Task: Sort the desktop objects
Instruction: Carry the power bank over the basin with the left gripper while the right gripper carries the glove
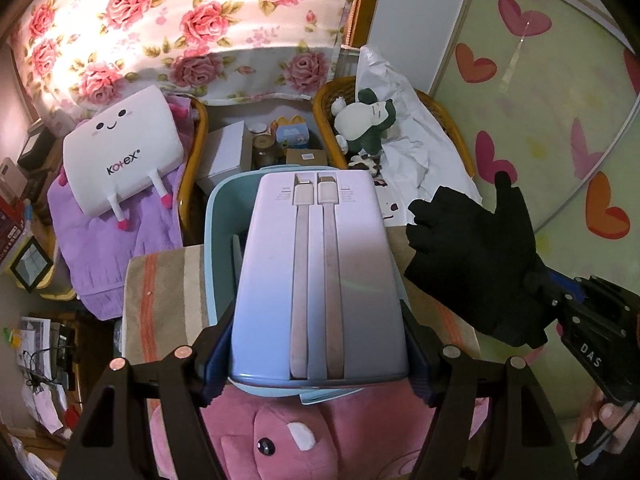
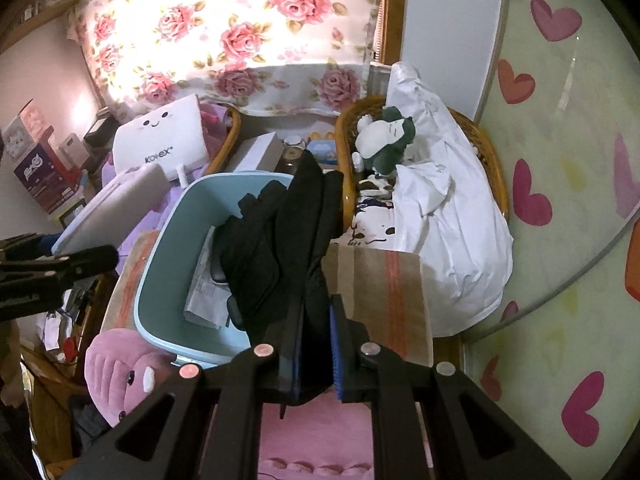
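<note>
A lilac power bank [image 1: 320,272] with two built-in cables is clamped between the pads of my left gripper [image 1: 318,368]. It hangs over a light blue bin [image 1: 218,240]. From the right wrist view, the power bank [image 2: 116,208] sits left of the bin [image 2: 160,288], with one left gripper finger [image 2: 80,264] below it. My right gripper [image 2: 314,344] is shut on a black glove [image 2: 280,248] that droops over the bin's right side. In the left wrist view the glove [image 1: 472,256] is right of the bin. Papers [image 2: 204,292] lie inside the bin.
The bin stands on a striped cloth [image 2: 384,292]. A pink plush toy [image 1: 280,440] lies at the near edge. Behind are wicker chairs, one with a white Kotex pillow [image 1: 120,152], one with a green plush [image 1: 368,120] and a white bag [image 2: 452,240]. Boxes [image 1: 224,152] stand between them.
</note>
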